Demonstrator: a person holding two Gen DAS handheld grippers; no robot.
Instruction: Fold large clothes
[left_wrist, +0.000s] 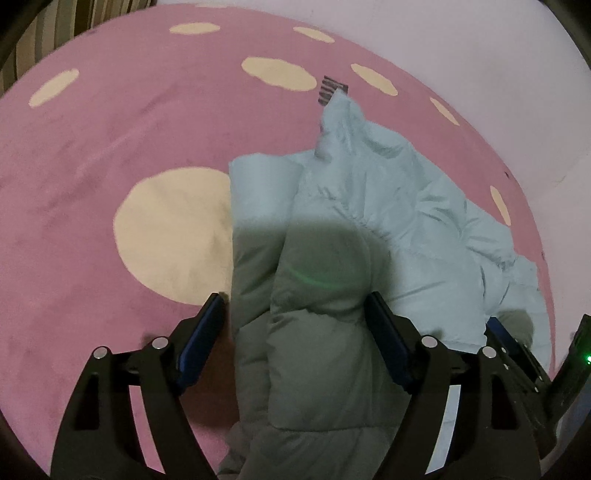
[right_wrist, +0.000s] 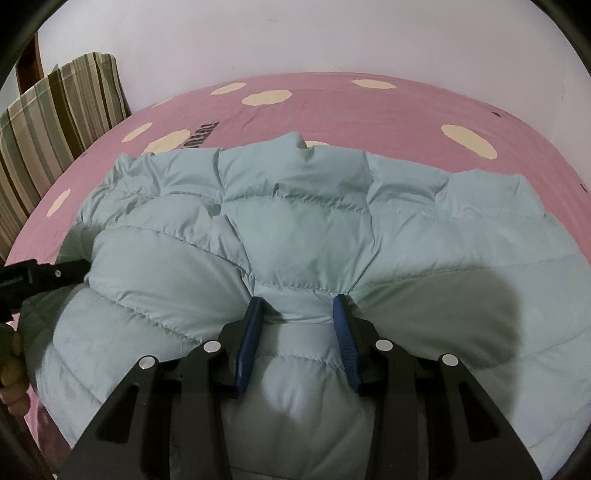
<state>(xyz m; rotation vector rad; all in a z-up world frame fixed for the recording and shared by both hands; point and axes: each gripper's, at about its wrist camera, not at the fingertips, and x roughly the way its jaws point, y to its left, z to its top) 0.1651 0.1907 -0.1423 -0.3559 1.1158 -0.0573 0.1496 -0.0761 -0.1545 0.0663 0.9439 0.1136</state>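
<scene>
A pale blue quilted puffer jacket (left_wrist: 388, 206) lies bunched on a pink bed sheet (left_wrist: 92, 166) with cream spots. My left gripper (left_wrist: 295, 306) is open, its blue-padded fingers straddling a thick fold of the jacket without pinching it. In the right wrist view the jacket (right_wrist: 295, 229) fills the middle. My right gripper (right_wrist: 298, 302) has its blue pads pressed into a puffy fold of the jacket, gripping it. The right gripper also shows at the right edge of the left wrist view (left_wrist: 517, 347); the left one shows at the left edge of the right wrist view (right_wrist: 37, 277).
A striped pillow (right_wrist: 55, 122) leans at the bed's far left by the pale wall (right_wrist: 332, 37). A small striped label (left_wrist: 332, 90) lies on the sheet beyond the jacket. A large cream spot (left_wrist: 173, 232) lies left of the jacket.
</scene>
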